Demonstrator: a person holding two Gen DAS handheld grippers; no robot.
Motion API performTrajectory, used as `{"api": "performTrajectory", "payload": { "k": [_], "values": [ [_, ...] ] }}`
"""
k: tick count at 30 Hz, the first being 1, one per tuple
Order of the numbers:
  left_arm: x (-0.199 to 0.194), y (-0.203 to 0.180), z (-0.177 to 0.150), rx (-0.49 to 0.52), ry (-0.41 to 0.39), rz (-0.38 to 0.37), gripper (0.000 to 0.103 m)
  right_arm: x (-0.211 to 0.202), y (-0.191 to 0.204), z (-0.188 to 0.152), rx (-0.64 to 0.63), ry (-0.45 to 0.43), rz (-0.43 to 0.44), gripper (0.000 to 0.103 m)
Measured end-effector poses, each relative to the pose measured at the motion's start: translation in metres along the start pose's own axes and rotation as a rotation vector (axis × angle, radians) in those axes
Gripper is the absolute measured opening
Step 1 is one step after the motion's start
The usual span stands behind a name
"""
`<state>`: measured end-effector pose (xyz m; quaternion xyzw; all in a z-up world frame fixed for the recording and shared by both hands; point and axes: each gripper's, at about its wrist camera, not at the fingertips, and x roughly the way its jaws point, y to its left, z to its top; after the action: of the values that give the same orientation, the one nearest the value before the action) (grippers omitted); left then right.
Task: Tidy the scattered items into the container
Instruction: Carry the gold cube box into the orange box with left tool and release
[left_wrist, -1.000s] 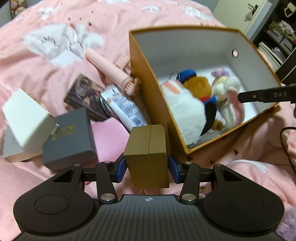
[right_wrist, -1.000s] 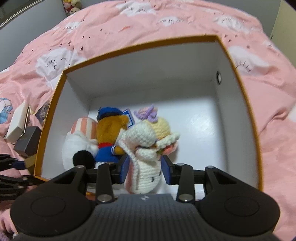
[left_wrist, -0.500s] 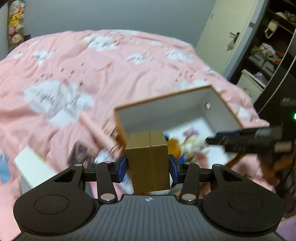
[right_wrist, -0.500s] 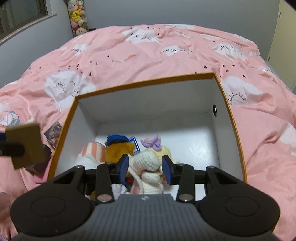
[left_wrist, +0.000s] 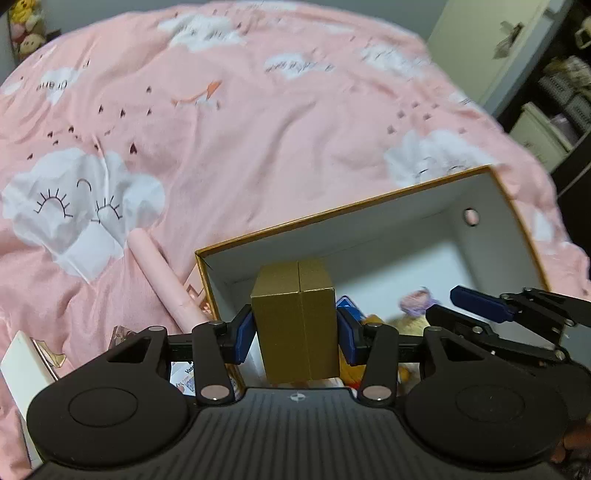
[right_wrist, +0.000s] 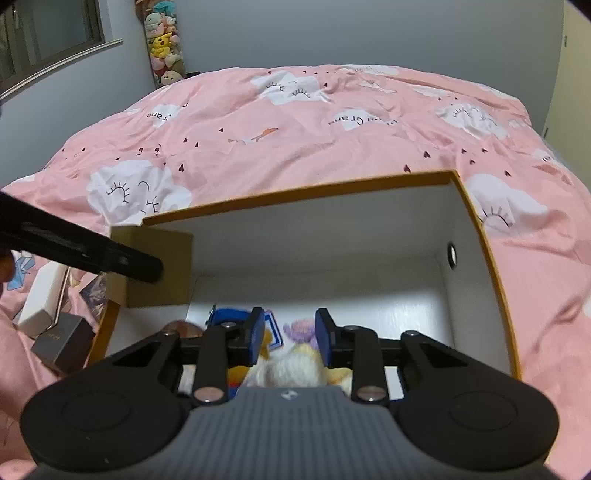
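A gold box (left_wrist: 297, 321) is clamped between the blue pads of my left gripper (left_wrist: 295, 332), held in the air over the near left corner of the orange-rimmed container (left_wrist: 332, 214). The right wrist view shows the same gold box (right_wrist: 159, 266) at the container's (right_wrist: 295, 192) left wall, partly hidden by a left finger (right_wrist: 122, 262). My right gripper (right_wrist: 288, 336) hovers above the plush toys inside, its jaws closing with nothing pressed between them. A white crochet doll (right_wrist: 295, 365) lies just below it. In the left wrist view, the right gripper (left_wrist: 461, 308) reaches in from the right.
On the pink bedspread left of the container lie a pink tube (left_wrist: 162, 273), a white box (right_wrist: 40, 299) and a dark grey box (right_wrist: 62, 343). The right half of the container's white floor (right_wrist: 388, 306) is bare. Shelves (left_wrist: 554, 110) stand beyond the bed's right side.
My left gripper has lifted the gold box and carried it from the bed to above the container's corner. The right gripper has drawn back from the crochet doll and its jaws have narrowed.
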<state>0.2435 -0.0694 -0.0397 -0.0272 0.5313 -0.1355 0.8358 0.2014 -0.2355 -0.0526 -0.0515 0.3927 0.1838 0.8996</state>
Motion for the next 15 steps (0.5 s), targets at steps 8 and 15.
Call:
{"api": "performTrajectory", "payload": {
  "k": [8, 15],
  "values": [
    [0.037, -0.012, 0.024, -0.019, 0.149, 0.107, 0.054, 0.051, -0.002, 0.016, -0.052, 0.073, 0.058, 0.027],
    [0.065, -0.002, 0.028, -0.112, 0.239, 0.165, 0.054, 0.074, 0.010, 0.018, -0.110, 0.126, 0.106, 0.027]
  ]
}}
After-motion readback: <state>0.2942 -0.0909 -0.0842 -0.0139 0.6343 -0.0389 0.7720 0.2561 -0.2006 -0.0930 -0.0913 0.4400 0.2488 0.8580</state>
